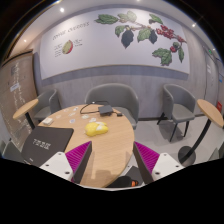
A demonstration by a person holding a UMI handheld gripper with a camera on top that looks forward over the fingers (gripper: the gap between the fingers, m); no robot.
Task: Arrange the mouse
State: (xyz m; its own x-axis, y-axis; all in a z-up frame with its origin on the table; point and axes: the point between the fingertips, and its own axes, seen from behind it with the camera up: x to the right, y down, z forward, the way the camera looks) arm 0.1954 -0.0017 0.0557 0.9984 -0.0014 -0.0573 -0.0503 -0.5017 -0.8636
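Yellow against pale wood, the mouse (96,128) lay on the round desk (105,150), well ahead of the gripper (112,160) and a little to its left, clear of both fingers. The gripper was released: its two fingers (75,160) stood spread wide, their magenta pads facing each other across bare desktop, with nothing held between them. A dark object (128,183) sat low between the fingers at the desk's near edge (too hidden to identify).

To the left of the gripper, just beyond the left finger, a black mat (47,142) with white lettering lay flat on the desk; the lettering could not be read. The mouse rested apart from this mat, beyond its far right corner.

Beyond the desk stood grey upholstered chairs: one (110,98) directly behind the mouse, another (182,105) farther to the right, and a third (45,102) off to the left. Behind them rose a light wall carrying a large mural (140,32) of green leaves and red berries, with a smaller yellow fruit drawing (67,46) to its left.
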